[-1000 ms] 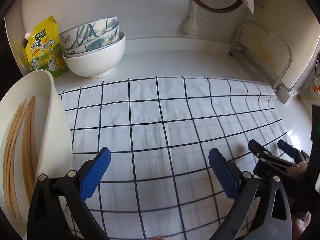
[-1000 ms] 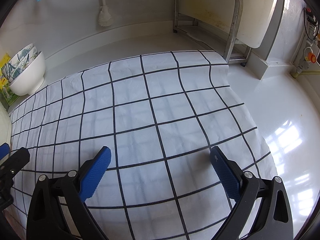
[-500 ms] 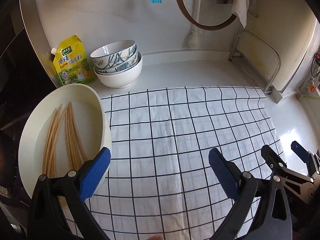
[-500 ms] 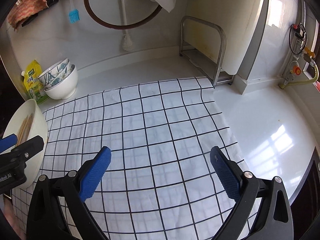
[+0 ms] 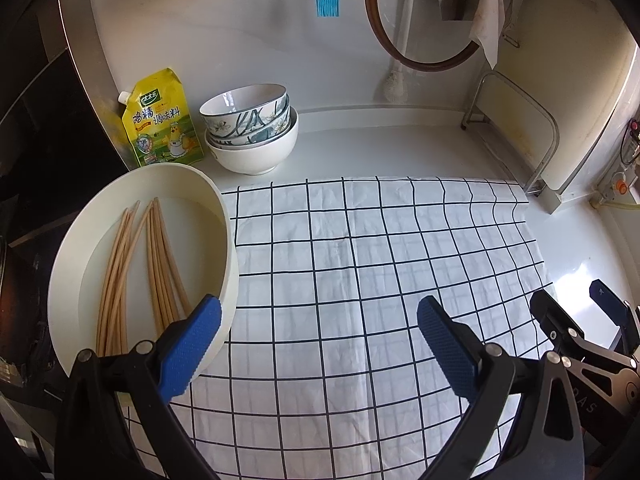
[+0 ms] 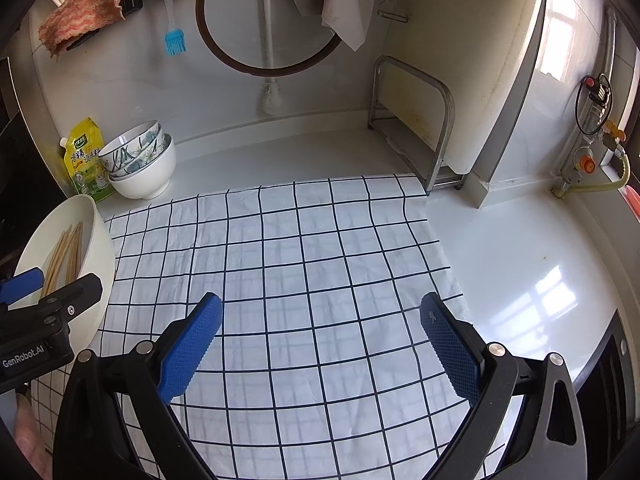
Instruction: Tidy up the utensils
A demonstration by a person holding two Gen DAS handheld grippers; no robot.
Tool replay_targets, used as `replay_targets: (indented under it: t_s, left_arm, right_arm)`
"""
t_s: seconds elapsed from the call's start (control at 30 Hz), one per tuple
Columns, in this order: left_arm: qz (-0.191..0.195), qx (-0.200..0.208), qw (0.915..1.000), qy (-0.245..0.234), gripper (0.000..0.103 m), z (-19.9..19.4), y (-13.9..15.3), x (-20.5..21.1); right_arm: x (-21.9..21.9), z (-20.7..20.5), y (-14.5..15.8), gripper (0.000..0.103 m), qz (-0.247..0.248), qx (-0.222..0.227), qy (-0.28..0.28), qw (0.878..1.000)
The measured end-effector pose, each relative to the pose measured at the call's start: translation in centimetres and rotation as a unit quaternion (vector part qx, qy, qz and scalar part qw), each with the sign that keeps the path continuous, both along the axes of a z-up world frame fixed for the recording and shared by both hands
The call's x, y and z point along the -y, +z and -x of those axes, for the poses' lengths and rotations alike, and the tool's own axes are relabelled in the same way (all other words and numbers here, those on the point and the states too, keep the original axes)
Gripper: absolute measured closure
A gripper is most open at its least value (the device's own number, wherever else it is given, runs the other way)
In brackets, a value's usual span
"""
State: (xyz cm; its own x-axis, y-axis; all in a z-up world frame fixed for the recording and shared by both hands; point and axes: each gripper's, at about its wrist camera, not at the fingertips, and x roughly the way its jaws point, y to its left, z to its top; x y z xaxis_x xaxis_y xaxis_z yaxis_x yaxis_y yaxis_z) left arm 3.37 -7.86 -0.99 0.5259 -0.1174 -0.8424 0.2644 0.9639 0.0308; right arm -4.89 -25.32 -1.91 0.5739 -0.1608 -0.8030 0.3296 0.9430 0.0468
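Item: chopsticks (image 5: 132,272), loose bundle lying in white basin (image 5: 228,248), left edge of checked cloth (image 5: 380,280).
My left gripper (image 5: 318,344): jaws wide, empty, beside basin rim.
My right gripper (image 6: 320,344): wide, empty, over cloth.
Advice: descend across the sticks, pinch few.

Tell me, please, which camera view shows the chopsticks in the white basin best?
The left wrist view: the chopsticks lie close and nearly fully visible inside the white basin. In the right wrist view they are small at the left edge, partly hidden behind the left tongs.

Lower ends of chopsticks (image 5: 120,276) behind left tongs (image 5: 316,344).
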Motion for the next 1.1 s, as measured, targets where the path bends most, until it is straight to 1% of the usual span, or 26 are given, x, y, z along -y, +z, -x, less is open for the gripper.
replay_targets:
  t_s: [0.4,0.6,1.1]
  left_arm:
    - [0.001,-0.004,1.0000,-0.004,0.006,0.04,0.19,0.14]
    - [-0.002,0.001,1.0000,-0.008,0.006,0.07,0.33,0.25]
    - [-0.006,-0.002,1.0000,-0.007,0.006,-0.27,0.03,0.12]
  right_arm:
    - [0.09,-0.05,0.20,0.008,0.000,0.004,-0.004,1.000]
    - [0.17,-0.08,0.23,0.008,-0.001,0.007,-0.006,1.000]
    - [0.25,-0.29,0.26,0.008,-0.002,0.008,-0.009,1.000]
